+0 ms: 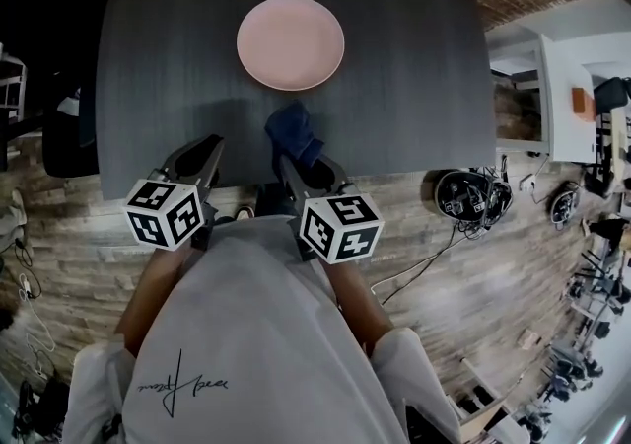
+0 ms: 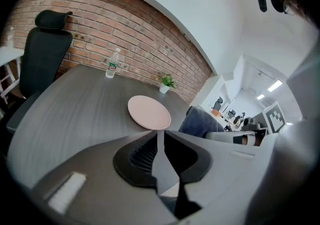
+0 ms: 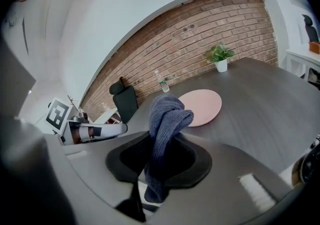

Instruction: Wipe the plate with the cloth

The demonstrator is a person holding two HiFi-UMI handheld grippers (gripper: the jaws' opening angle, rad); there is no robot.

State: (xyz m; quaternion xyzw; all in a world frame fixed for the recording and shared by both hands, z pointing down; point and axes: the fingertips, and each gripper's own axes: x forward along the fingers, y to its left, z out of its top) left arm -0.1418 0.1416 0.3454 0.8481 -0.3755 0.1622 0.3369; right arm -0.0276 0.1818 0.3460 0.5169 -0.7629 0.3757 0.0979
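Head view looks steeply down on my table (image 1: pixel 148 87) from well above. Both gripper views sit low by its near edge, facing across to the brick wall (image 2: pixel 125 34). All three share the plate (image 1: pixel 290 42).

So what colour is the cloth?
Dark blue cloth, a knitted weave; it shows best in the right gripper view.

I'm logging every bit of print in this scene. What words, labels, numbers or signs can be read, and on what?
None can be read as text.
Shirt: handwriting-style print, upside down, illegible.
Bottle label: too small to read.
Marker cubes: black-and-white square patterns, no letters.
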